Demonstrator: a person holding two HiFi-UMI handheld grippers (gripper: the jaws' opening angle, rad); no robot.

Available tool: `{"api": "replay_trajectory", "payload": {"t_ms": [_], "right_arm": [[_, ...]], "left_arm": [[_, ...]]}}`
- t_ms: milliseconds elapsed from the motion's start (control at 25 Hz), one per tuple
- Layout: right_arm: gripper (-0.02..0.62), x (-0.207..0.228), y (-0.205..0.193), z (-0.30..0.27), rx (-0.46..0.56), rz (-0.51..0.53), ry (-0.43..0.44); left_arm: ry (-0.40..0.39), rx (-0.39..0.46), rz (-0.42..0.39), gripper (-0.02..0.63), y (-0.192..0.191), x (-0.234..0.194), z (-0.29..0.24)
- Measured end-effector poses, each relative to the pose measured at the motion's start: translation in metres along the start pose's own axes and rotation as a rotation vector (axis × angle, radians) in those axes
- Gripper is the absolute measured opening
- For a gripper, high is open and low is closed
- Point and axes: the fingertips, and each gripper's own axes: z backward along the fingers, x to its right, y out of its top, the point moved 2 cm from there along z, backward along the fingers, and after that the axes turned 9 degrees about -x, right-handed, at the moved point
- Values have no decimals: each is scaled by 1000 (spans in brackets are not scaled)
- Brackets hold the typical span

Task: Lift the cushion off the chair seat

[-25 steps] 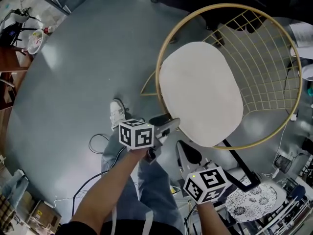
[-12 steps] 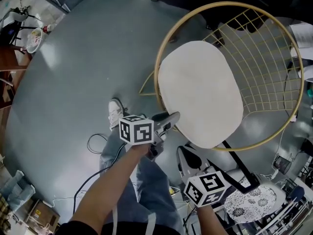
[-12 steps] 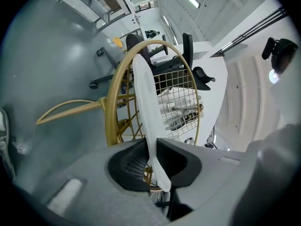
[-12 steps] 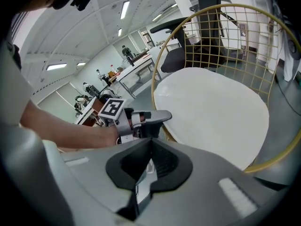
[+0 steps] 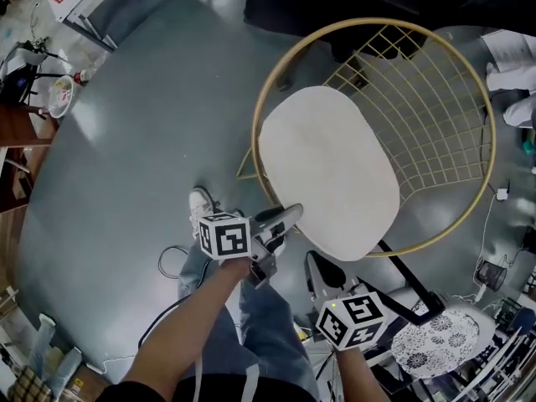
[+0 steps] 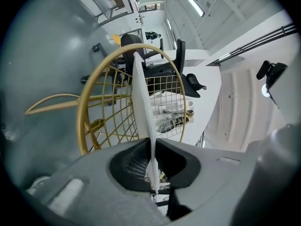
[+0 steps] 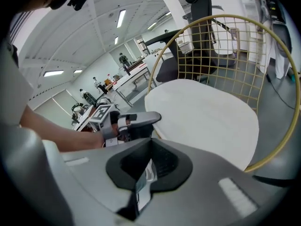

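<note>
A white oval cushion (image 5: 327,170) lies on the seat of a round gold wire chair (image 5: 276,65). My left gripper (image 5: 289,214) is at the cushion's near edge, its jaws closing with that edge pinched between the pads. In the left gripper view the cushion (image 6: 141,98) runs edge-on from the jaws (image 6: 151,147) toward the gold wire chair back (image 6: 108,102). My right gripper (image 5: 321,268) hangs below the seat's near rim, apart from the cushion, jaws together with nothing in them. The right gripper view shows the cushion (image 7: 207,117) and the left gripper (image 7: 141,121) at its edge.
The person's jeans leg and white shoe (image 5: 199,201) stand beside the chair on the grey floor. A cable (image 5: 172,262) loops on the floor at the left. A black bar (image 5: 402,275) and a patterned round object (image 5: 431,342) lie at the lower right. Desks and clutter line the left edge.
The left gripper's jaws have gone from wide open to closed on the cushion's near edge, and the hand has risen slightly. The right gripper has barely moved.
</note>
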Motion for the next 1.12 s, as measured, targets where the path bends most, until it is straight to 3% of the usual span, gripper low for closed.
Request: {"api": "replay_trajectory", "payload": {"t_ms": [560, 840, 1000, 1120], "right_arm": [[-2, 2, 33, 73, 158, -99, -55], [-2, -11, 44, 103, 276, -175, -70], [-2, -24, 65, 94, 352, -197, -85], [-2, -35, 73, 108, 381, -211, -91]], "left_arm": [[-5, -46, 15, 23, 6, 89, -2], [32, -84, -40, 23, 18, 130, 2], [64, -103, -110, 24, 49, 139, 17], [63, -85, -86, 23, 49, 155, 30]]}}
